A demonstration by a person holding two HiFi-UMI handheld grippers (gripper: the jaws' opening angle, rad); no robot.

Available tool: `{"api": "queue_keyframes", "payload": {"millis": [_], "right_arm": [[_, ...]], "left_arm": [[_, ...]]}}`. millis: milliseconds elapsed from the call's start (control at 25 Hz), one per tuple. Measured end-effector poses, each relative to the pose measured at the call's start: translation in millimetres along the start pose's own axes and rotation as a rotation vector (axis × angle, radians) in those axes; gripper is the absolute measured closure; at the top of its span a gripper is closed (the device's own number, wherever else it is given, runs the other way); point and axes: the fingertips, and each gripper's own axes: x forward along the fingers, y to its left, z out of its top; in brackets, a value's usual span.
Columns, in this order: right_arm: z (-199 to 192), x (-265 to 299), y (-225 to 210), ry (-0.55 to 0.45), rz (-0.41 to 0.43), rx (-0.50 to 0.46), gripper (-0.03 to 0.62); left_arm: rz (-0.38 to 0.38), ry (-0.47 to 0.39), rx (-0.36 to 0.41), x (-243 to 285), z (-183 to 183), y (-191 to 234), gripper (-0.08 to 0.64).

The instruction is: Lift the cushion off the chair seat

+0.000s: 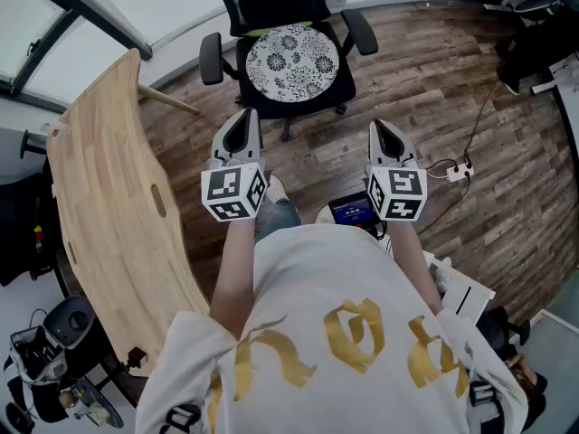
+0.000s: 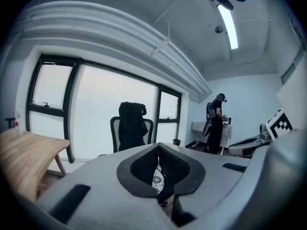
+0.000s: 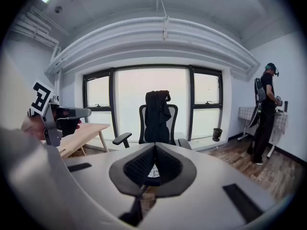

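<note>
A round white cushion with a black floral print (image 1: 292,63) lies flat on the seat of a black office chair (image 1: 346,70) at the top of the head view. A dark jacket (image 3: 157,110) hangs over the chair's backrest. My left gripper (image 1: 242,120) and right gripper (image 1: 384,131) are held side by side short of the chair, both shut and empty, pointing toward it. A sliver of the cushion (image 2: 157,179) shows between the left jaws, and another sliver of the cushion (image 3: 153,172) shows between the right jaws.
A light wooden table (image 1: 113,208) runs along the left, its leg (image 1: 167,100) angling toward the chair. A power strip with cable (image 1: 459,169) lies on the wood floor at right. A person (image 3: 266,113) stands at a small table far right.
</note>
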Motion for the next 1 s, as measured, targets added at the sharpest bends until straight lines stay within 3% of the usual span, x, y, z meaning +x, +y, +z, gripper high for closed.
{"api": "queue_keyframes", "payload": {"millis": [360, 720, 1000], "right_arm": [[-4, 1, 1, -0.001, 0.016, 0.019, 0.581], [-1, -1, -1, -0.03, 0.051, 0.104, 0.581], [-2, -5, -4, -0.042, 0.071, 0.102, 0.581]], "left_arm": [[0.011, 0.002, 0.002, -2, -2, 1, 0.549], [0.016, -0.002, 0.005, -2, 1, 0, 0.549], [0.038, 0.007, 0.023, -10, 1, -2, 0.549]]}}
